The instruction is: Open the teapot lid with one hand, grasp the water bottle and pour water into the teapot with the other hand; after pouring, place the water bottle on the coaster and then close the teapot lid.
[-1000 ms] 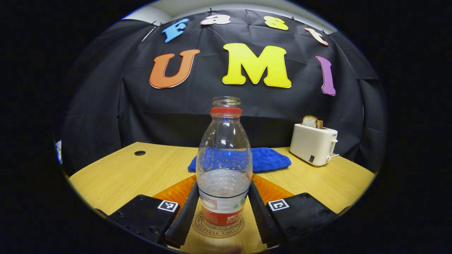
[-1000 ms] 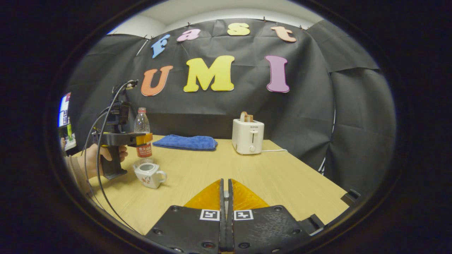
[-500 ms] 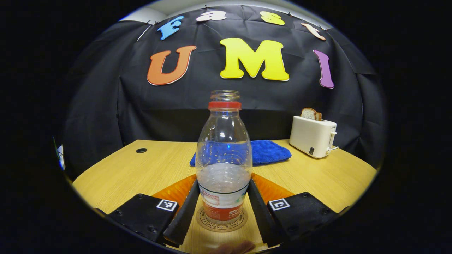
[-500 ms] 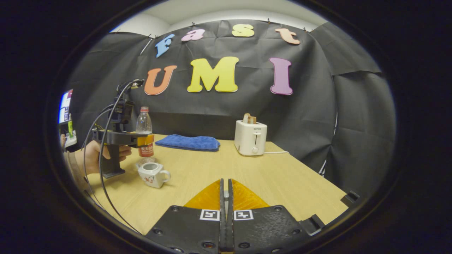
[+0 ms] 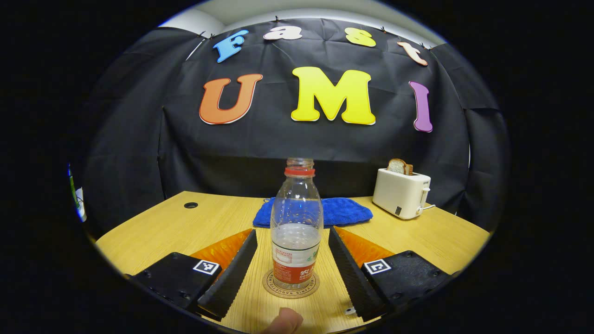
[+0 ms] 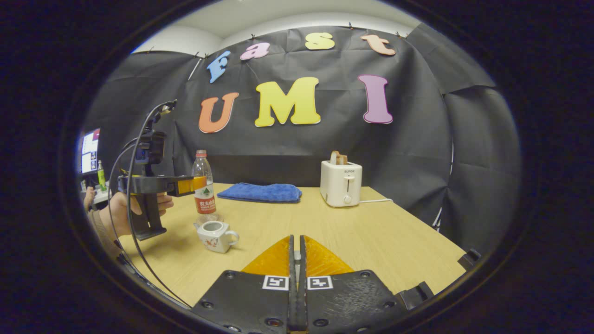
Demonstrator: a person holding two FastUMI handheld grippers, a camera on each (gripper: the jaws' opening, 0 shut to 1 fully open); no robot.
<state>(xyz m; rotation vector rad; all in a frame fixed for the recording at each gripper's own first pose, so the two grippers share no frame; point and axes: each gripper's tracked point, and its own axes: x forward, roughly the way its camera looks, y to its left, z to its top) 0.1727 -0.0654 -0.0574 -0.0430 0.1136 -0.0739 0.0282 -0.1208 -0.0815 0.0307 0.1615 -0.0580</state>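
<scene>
Two hand-held grippers work over a light wooden table in a booth. In the left gripper view, the left gripper has its fingers spread apart, one on each side of a clear water bottle with clear gaps between them and the plastic, so nothing is gripped. The bottle stands upright on a round coaster, uncapped, with a red ring at its neck, a red and white label low down, and water filling roughly its lower half. A fingertip shows at the bottom edge of this view. Beyond the bottle, toward the table's far edge, lies a folded blue cloth, and near the far right corner stands a white toaster with a slice of bread sticking out of its slot.

In the right gripper view, the right gripper has its fingers pressed together with nothing visible between them, raised over the table's near edge. Toward the table's left side, a small white teapot sits with its top open, just in front of the bottle. A hand holds the left gripper level beside the bottle, cables looping from it. No lid can be made out.
</scene>
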